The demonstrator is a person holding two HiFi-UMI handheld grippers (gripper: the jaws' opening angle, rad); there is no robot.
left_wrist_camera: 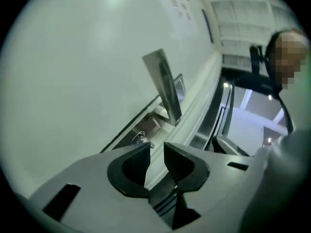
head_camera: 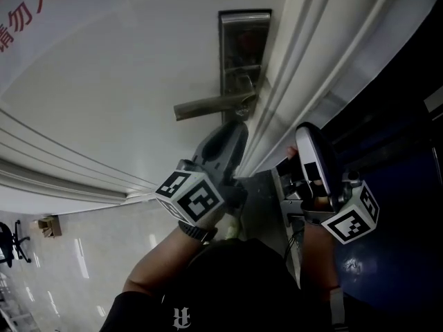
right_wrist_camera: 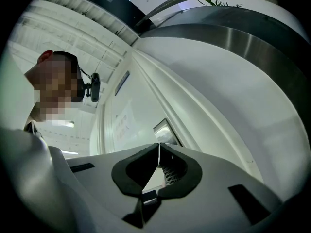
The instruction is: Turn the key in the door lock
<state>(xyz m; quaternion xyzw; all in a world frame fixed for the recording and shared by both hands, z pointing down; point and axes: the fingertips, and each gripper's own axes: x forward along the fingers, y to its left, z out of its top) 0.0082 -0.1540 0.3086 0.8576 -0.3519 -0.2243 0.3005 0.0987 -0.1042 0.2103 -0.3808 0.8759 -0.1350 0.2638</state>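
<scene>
Left gripper view: the key [left_wrist_camera: 141, 139] sits in the lock just beside the door handle [left_wrist_camera: 167, 89]. Left hand-held gripper [left_wrist_camera: 156, 147] stands apart, empty, just short of it. Looks small, stiff, slick: pinch its flat head. Right hand-held gripper [right_wrist_camera: 159, 147] is closed, empty.

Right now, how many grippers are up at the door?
2. The left gripper points at the lock plate, just below the lever handle. The right gripper is held off to the right, beside the door frame. None looks hidden.

Brushed metal lock plate [head_camera: 243, 47], smooth door [head_camera: 124, 95]
</scene>
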